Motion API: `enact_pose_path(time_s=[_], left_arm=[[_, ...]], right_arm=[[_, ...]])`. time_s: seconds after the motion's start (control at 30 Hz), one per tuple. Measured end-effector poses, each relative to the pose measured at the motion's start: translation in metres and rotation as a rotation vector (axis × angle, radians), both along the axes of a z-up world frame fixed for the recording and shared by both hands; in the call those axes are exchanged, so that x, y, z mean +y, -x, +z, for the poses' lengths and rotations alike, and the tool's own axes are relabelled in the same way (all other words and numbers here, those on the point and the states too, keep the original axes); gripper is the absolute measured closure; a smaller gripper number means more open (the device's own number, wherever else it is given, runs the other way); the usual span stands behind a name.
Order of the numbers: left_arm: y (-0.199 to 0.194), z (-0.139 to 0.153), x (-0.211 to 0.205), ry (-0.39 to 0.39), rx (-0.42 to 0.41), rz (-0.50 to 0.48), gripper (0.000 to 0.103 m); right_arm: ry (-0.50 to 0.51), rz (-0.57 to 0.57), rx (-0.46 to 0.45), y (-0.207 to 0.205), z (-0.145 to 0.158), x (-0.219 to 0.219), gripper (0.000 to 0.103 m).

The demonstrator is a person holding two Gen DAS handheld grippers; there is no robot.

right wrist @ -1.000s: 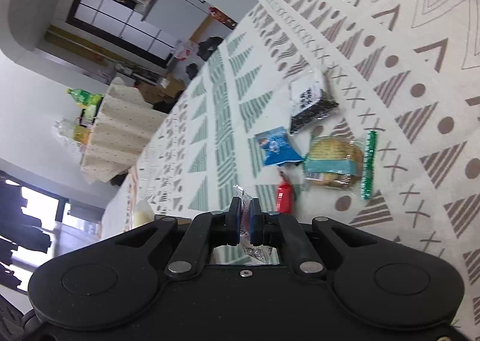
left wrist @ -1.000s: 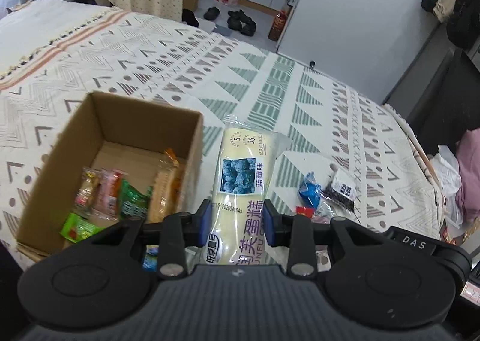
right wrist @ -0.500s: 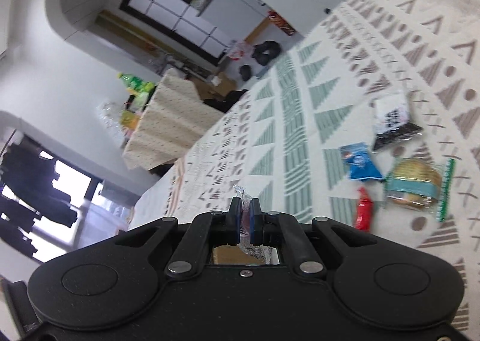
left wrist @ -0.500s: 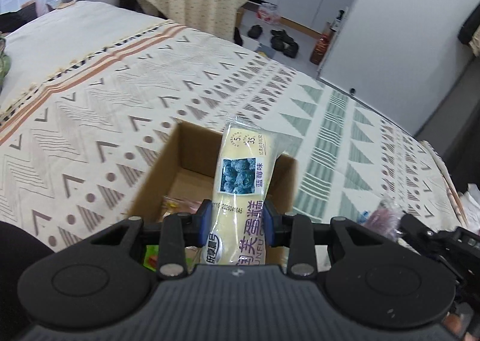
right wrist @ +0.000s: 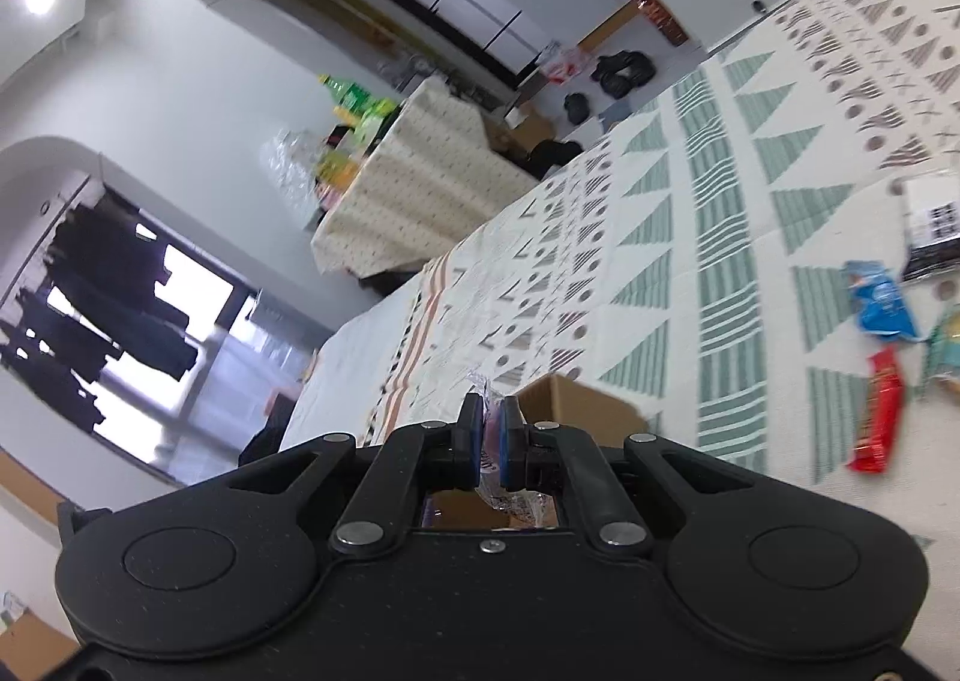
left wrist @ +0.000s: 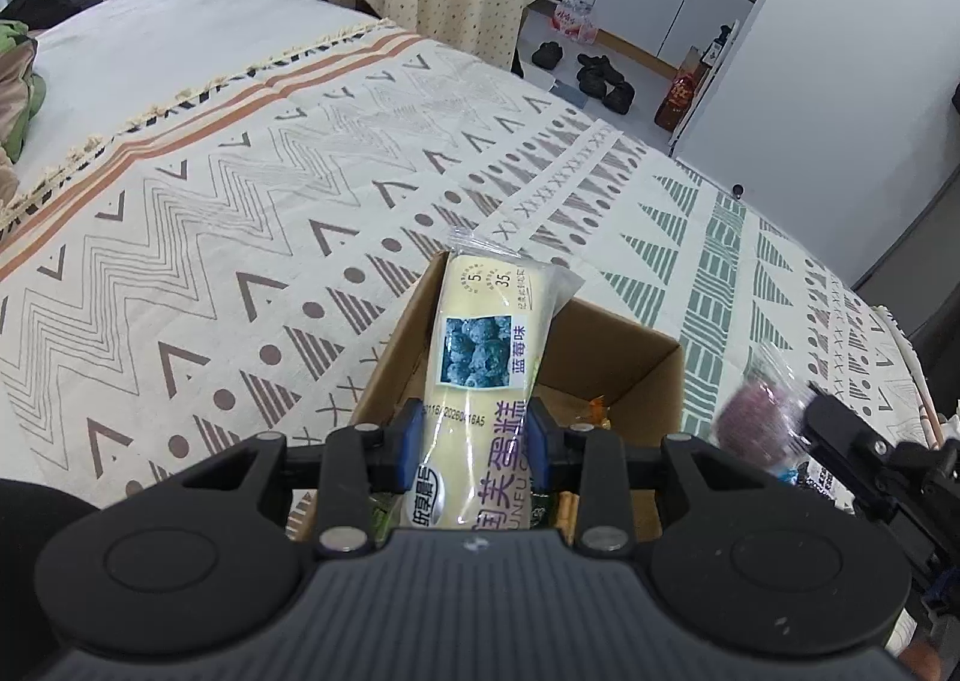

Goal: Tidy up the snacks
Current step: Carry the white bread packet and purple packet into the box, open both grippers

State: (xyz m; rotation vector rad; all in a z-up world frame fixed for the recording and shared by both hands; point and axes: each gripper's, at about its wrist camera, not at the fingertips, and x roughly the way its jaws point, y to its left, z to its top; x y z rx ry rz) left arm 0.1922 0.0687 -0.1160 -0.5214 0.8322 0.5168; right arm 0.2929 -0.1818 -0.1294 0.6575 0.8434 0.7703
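Left wrist view: bed under a patterned bedspread point(left wrist: 252, 237), with an open cardboard box point(left wrist: 606, 348) resting on it.
Left gripper point(left wrist: 474, 444): blue pads clamped on the lower part of a long pale cake packet point(left wrist: 483, 357); packet upright, blueberry picture on its front, top end projecting above the far box wall.
Box contents: only slivers of other wrappers visible between the fingers and the packet; kinds not discernible.
Right gripper, seen from the left wrist view point(left wrist: 798, 423): at the right box edge, pinching a clear-wrapped purplish snack point(left wrist: 753, 420), blurred.
Right wrist view: strongly tilted; right gripper point(right wrist: 491, 435) with pads nearly closed on a thin crinkled clear wrapper; one box corner point(right wrist: 576, 405) just beyond the fingertips.
Loose snacks on the bedspread, right side: blue packet point(right wrist: 879, 306), red bar point(right wrist: 879, 414) just below it, black-and-white packet point(right wrist: 933, 231) at the frame edge, round wrapped cake point(right wrist: 948, 351) partly cut off.
Background: table with a dotted cloth point(right wrist: 414, 183), shoes on the floor point(left wrist: 600, 75), white cabinets.
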Motion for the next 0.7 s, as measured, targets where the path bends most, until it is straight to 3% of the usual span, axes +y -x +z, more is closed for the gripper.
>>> enact_pose_path(time_s=[0.2, 0.47, 0.6, 0.7], left_arm=[[-0.005, -0.007, 0.011, -0.013, 0.018, 0.003, 0.065], [-0.008, -0.014, 0.025, 0.025, 0.034, 0.018, 0.061], [-0.011, -0.015, 0.022, 0.014, 0.039, 0.002, 0.049], [-0.01, -0.015, 0.021, 0.011, 0.035, 0.0, 0.042]], right_arm=[[0.015, 0.045, 0.015, -0.002, -0.006, 0.029, 0.097], [0.053, 0.073, 0.035, -0.001, -0.017, 0.048, 0.096], [0.072, 0.067, 0.064, -0.002, -0.018, 0.049, 0.069], [0.087, 0.043, 0.05, 0.0, -0.016, 0.044, 0.067]])
